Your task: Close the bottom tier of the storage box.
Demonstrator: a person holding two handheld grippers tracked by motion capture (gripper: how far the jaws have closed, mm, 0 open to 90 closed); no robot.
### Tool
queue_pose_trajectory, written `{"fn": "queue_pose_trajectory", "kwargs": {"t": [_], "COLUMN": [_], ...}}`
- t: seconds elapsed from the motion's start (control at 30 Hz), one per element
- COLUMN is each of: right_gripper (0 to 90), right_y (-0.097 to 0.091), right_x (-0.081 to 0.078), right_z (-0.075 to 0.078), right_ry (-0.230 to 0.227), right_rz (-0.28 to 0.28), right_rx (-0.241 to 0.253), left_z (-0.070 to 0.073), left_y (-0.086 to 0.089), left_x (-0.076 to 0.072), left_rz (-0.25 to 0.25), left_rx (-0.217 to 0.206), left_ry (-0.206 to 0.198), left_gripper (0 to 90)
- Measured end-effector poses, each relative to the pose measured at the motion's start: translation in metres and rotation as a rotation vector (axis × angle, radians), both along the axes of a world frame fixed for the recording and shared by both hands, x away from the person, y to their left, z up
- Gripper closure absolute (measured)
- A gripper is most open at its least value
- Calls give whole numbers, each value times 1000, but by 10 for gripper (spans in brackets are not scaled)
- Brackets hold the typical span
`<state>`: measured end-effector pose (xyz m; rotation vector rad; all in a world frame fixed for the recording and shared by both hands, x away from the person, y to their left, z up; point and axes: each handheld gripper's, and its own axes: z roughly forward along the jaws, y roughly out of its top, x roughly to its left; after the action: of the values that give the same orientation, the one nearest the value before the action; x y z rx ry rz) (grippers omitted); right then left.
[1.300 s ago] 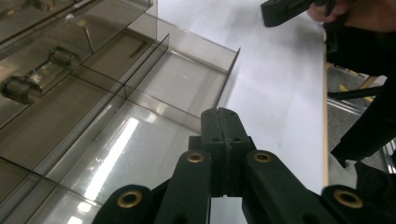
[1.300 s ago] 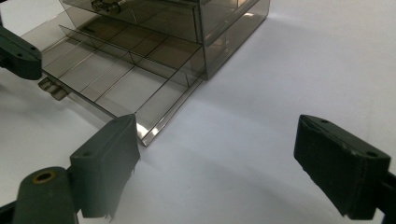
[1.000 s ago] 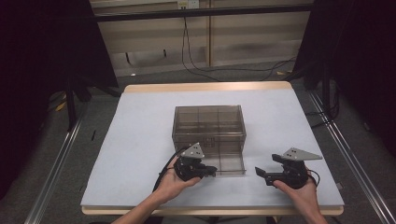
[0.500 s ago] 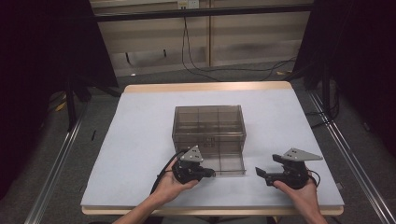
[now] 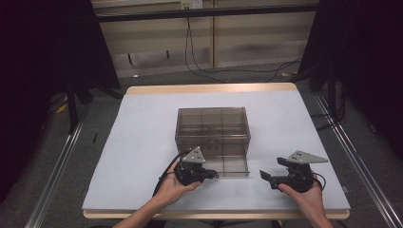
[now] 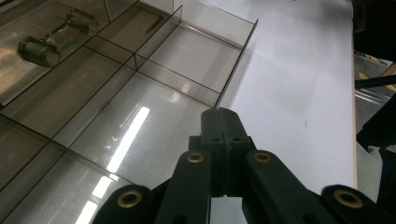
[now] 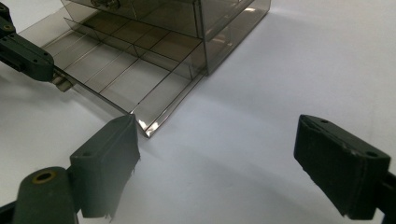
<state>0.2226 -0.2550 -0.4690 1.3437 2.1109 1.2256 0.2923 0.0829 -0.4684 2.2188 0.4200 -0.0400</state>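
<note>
Gripping: left gripper [image 5: 209, 175] jaws pressed together on the drawer's front edge, same as before.
Right gripper [image 5: 266, 177]: jaws wide apart, holding nothing.
Drawer [image 5: 228, 164]: pulled out of the brown box [image 5: 212, 126], mid-worktop [image 5: 142, 133]; no change.

A smoky clear drawer box [image 5: 213, 124] stands mid-table on the white tabletop [image 5: 142, 142]; its lower drawer [image 5: 227, 164] is pulled out toward the near edge; the left gripper [image 5: 209, 175], held in the left hand [image 5: 173, 187], meets the drawer's near left front; the right gripper [image 5: 264, 177], in the right hand [image 5: 309, 197], rests near and right, apart from the drawer; cables [image 5: 199, 52] hang at the far wall.
</note>
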Motion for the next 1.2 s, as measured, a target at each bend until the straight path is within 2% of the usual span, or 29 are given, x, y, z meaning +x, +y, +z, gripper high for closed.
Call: {"fn": "queue_pose_trajectory", "kwargs": {"t": [0.1,0.27,0.6,0.77,0.83,1.2], "right_gripper": [141,141,141,141,141,141], "right_y": [0,0,0,-1,-1,0], "right_x": [0,0,1,0,0,1], "right_z": [0,0,0,0,0,0], "right_ry": [0,4,11,12,13,14], "right_rz": [1,2,5,1,2,5], "right_rx": [-1,-2,0,2,2,2], "left_z": [1,-1,-1,-1,-2,-2], "left_y": [0,-2,-3,-3,-3,-3], "left_x": [0,-1,0,1,1,2], "left_rz": [-2,1,-1,2,2,-2], "left_rx": [16,7,21,21,6,9], "left_ry": [-2,1,-2,2,5,1], "left_gripper": [900,900,900,900,900,900]}}
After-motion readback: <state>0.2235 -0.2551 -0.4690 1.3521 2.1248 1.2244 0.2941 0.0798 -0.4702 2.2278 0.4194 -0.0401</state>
